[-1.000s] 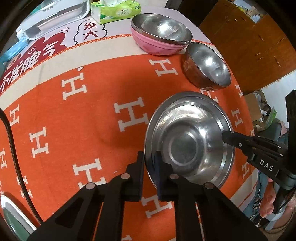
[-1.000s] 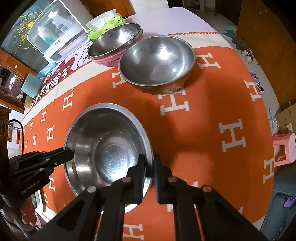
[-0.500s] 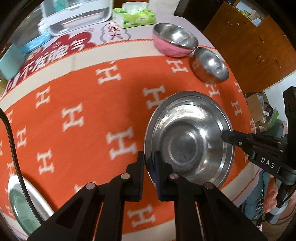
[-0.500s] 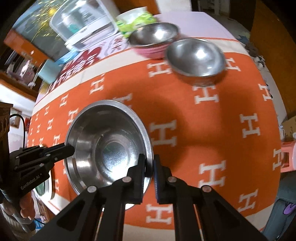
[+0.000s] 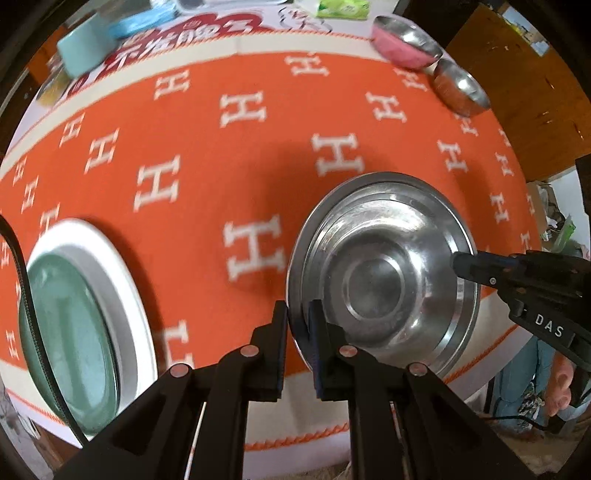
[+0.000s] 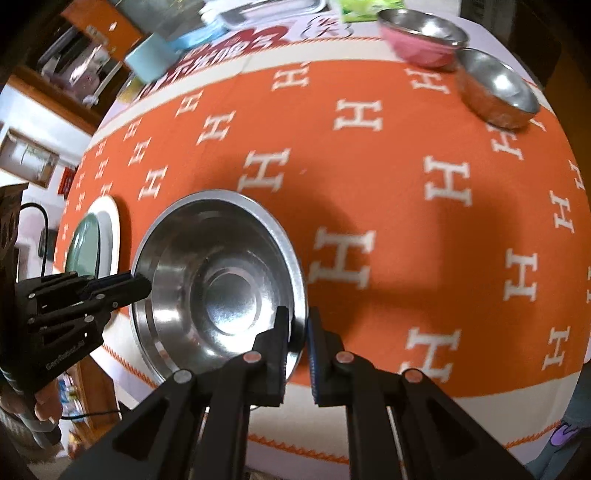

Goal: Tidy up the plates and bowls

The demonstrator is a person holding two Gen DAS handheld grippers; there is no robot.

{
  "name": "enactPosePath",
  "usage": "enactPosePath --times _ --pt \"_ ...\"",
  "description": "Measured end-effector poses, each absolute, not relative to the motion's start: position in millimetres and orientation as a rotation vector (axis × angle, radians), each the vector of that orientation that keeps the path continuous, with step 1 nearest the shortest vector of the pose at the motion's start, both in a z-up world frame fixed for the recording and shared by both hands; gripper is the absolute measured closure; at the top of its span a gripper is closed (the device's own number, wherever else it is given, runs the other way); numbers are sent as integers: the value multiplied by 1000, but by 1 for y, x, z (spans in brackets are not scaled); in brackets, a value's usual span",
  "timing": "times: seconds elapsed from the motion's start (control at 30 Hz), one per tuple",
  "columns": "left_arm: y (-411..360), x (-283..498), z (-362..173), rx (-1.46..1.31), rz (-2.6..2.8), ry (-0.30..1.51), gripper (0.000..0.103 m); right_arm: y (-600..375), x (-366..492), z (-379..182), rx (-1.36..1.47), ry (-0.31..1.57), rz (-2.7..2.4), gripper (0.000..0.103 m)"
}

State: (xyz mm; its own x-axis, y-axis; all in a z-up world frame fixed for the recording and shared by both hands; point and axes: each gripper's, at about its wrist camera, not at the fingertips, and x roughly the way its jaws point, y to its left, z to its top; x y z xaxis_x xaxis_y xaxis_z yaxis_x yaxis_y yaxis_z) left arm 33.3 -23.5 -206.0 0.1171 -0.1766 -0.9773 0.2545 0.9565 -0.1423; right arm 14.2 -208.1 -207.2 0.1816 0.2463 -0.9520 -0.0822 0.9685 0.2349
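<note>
Together, your two grippers carry one steel basin (image 5: 380, 273) above the near edge of the orange blanket (image 5: 229, 147). Your left gripper (image 5: 298, 332) is clamped on the basin's left rim: one finger sits outside the rim and the other inside, with the metal edge pinched between them. Your right gripper (image 6: 298, 332) pinches the opposite rim in the same way, one finger within the bowl and one without. In the left wrist view the right gripper appears at the far right, its tips touching the basin's rim; in the right wrist view the left gripper appears at the far left, its tips on the rim there. The basin is tilted toward each camera, its ringed floor facing the lens, and it hides part of the blanket's pale border.

To the left of your left gripper lies a white plate (image 5: 122, 280) with a green plate (image 5: 66, 325) resting on it, both on the blanket. Well ahead and to the right, near the far edge, stand a pink bowl (image 5: 397, 55) with a steel liner and, just beside it, a small steel bowl (image 5: 461, 90); whether the two touch cannot be told. Farther ahead lie a red printed mat (image 5: 177, 48), a teal cup (image 5: 86, 51) and a green tissue pack (image 5: 343, 7), all blurred.
</note>
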Motion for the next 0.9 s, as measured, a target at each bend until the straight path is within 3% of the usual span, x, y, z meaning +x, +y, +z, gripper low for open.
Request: enactPosePath --times 0.9 --pt "-8 12 -210 100 -346 1399 94 -185 -9 -214 87 1375 179 93"
